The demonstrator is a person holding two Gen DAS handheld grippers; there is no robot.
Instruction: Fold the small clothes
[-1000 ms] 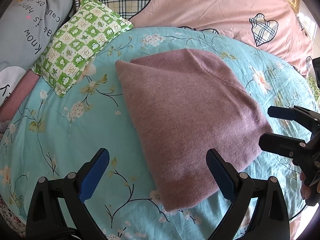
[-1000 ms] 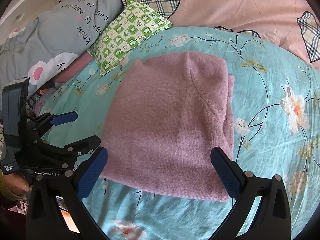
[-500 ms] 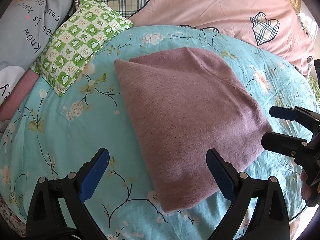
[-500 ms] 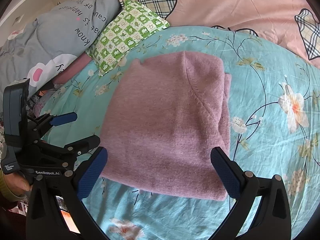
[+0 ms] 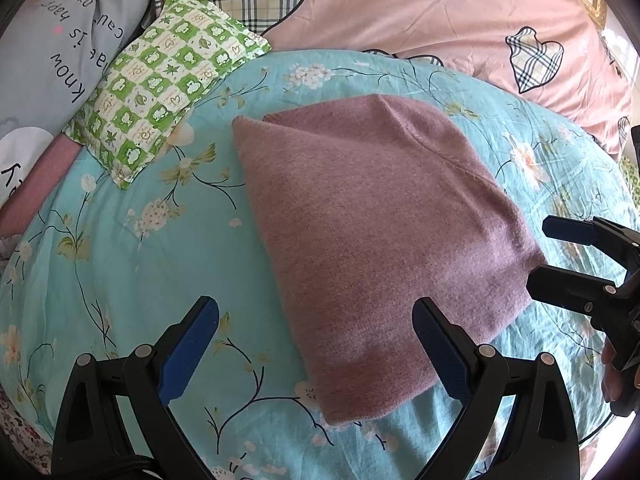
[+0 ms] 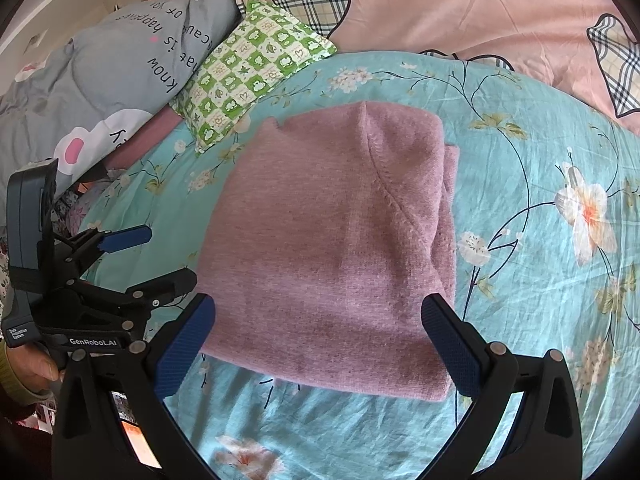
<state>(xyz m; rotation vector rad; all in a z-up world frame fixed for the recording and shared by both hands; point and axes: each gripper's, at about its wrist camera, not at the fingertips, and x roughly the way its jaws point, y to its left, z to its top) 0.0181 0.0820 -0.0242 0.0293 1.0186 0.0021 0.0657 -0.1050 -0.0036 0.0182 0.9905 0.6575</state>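
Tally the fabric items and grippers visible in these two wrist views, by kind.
Folded mauve knit garment: 1
Green checked pillow: 1
Grey printed pillow: 1
Pink heart-print quilt: 1
Teal floral bedsheet: 1
Grippers, left gripper and right gripper, both open and empty: 2
Total: 7

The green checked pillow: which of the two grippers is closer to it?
The left gripper. It hovers open over the near-left corner of the folded pink sweater, on the pillow's side; the right gripper, also open, sits farther right.
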